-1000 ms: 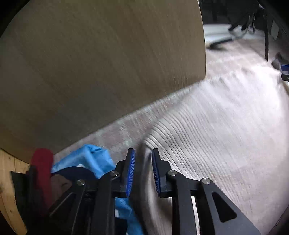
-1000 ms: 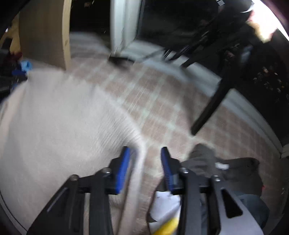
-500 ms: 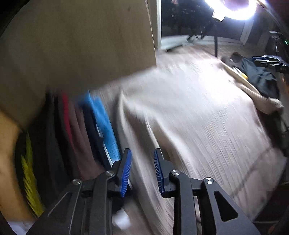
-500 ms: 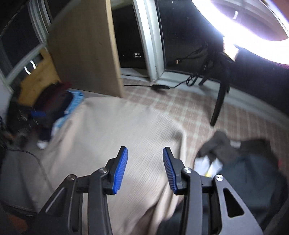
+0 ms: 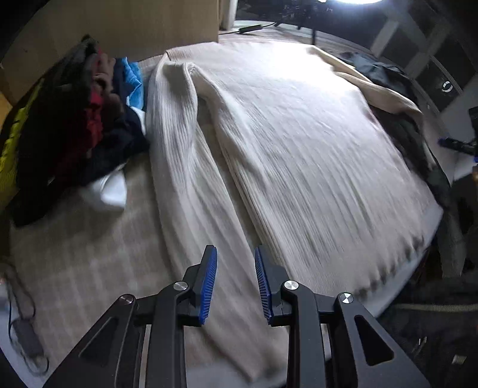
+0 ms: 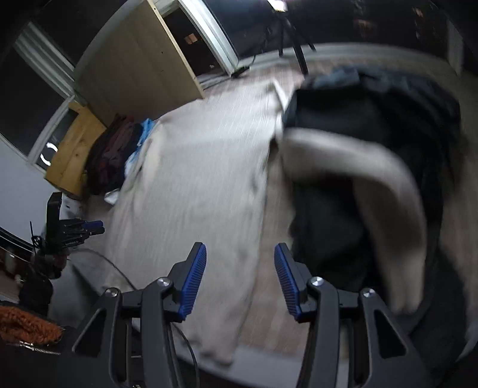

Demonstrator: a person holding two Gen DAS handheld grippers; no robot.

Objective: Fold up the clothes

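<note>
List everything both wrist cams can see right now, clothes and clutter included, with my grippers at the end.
Sweater: one, cream ribbed knit, spread flat on the bed; one sleeve lying alongside the body.
Clothes pile: one heap, dark, red, yellow and blue, beside that sleeve.
Dark clothes: one heap, black and grey, on the sweater's other side, the other sleeve draped over it.
Wooden panel: one, light wood, upright beyond the bed.
Left gripper: open, empty, above the first sleeve.
Right gripper: open, empty, above the sweater's edge.

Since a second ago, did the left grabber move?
Yes. The left gripper pulled back and up from the cream sweater: the wooden board, once filling the view, now sits small at the top.
</note>
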